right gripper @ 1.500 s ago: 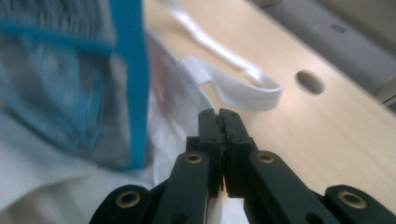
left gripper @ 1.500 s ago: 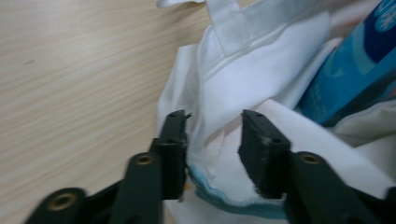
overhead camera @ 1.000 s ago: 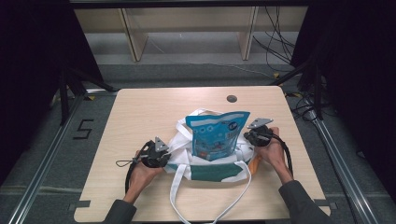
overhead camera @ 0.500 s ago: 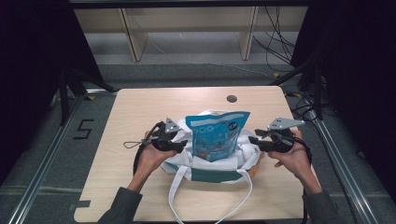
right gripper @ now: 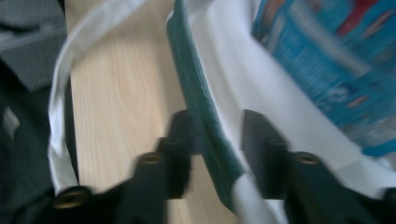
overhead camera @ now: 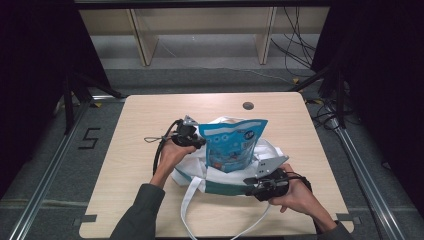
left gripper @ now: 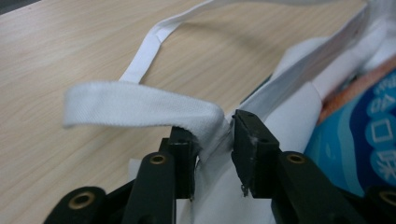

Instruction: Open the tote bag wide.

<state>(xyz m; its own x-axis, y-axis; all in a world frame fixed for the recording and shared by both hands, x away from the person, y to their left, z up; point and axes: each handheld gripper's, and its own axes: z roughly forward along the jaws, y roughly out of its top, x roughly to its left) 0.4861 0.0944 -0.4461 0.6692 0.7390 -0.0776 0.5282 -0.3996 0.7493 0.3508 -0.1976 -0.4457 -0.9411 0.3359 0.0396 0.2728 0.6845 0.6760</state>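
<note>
Seen from the high view, a pale wooden table (overhead camera: 150,130) holds a white tote bag (overhead camera: 272,152) with a blue snack pouch (overhead camera: 232,145) standing upright in its mouth, near the table's middle. The left gripper (overhead camera: 200,141) sits at the bag's left edge, just beside the pouch, and its jaw tips are hidden against the cloth. The right gripper (overhead camera: 248,186) lies at the bag's near right edge, by the green hem band (overhead camera: 220,187); its tips are too small to read here. Long white bag handles (overhead camera: 187,210) trail toward the person, partly cut off by the bottom of the frame. From the left gripper view, the left gripper (left gripper: 214,140) has its jaws partly apart after just closing in, with a folded loop of white strap (left gripper: 140,105) and the bag's rim between them; whether both pads press the cloth cannot be told. The pouch (left gripper: 359,140) is cut off at the right edge. The right gripper view is blurred: the right gripper (right gripper: 217,135) straddles the green hem band (right gripper: 201,107), jaws just closing, grip unclear.
</note>
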